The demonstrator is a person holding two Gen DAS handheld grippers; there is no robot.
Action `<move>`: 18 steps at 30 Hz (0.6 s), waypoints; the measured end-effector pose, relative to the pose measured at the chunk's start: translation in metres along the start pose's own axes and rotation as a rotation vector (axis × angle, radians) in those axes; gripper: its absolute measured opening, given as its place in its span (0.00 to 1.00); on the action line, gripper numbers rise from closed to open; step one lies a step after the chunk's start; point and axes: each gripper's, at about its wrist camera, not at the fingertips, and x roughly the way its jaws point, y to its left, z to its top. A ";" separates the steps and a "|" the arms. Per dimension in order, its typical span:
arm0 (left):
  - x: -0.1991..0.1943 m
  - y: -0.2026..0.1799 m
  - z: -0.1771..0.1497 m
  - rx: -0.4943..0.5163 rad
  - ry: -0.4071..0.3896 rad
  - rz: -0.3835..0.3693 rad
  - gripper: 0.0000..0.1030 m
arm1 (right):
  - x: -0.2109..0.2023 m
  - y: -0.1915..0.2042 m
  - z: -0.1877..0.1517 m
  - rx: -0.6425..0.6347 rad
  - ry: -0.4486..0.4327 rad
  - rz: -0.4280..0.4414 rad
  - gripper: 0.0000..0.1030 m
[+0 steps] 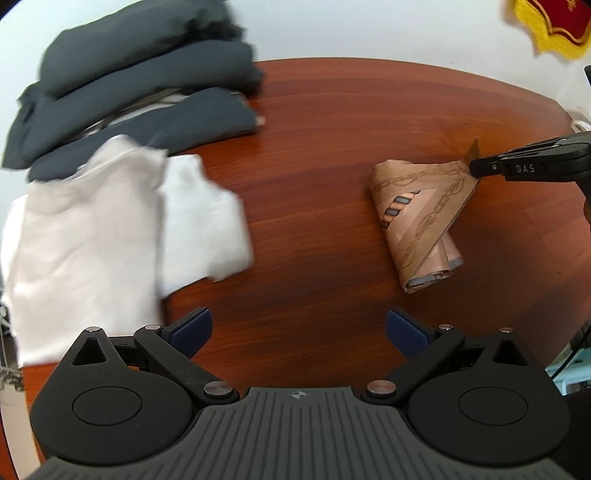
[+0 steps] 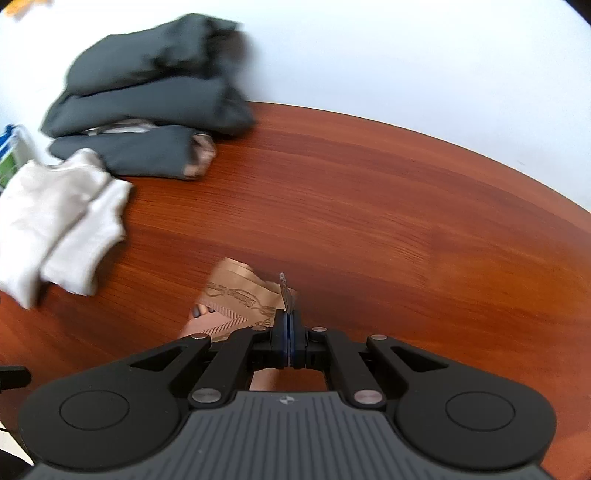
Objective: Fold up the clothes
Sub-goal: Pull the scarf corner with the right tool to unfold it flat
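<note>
right tool: (image 2: 289,325) clamped shut on a corner of the brown patterned cloth (image 1: 417,218), pinching that flap up off the wood
left tool: (image 1: 299,332) wide open, nothing in it, hanging over bare table
brown cloth: sits near the right side, already bundled down small, so I'd guess it's mid-fold and wants one more flap laid over
done so far: dark clothes (image 1: 144,85) look folded and stacked at the far left
left to do: the white top (image 1: 122,218) beside that stack looks only roughly laid out, probably next
table: (image 1: 332,122) reddish wood, rounded edge
room: plain pale wall behind, a red and yellow fringed pennant (image 1: 550,26) up in the corner
</note>
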 end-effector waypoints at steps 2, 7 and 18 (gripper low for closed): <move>0.003 -0.019 0.004 0.018 0.001 -0.009 0.98 | -0.006 -0.025 -0.008 0.019 0.003 -0.026 0.01; 0.009 -0.055 0.010 0.038 0.003 -0.020 0.98 | -0.016 -0.083 -0.023 0.056 0.006 -0.077 0.01; 0.031 -0.141 0.029 0.063 0.002 -0.043 0.98 | -0.032 -0.205 -0.049 0.100 -0.008 -0.175 0.01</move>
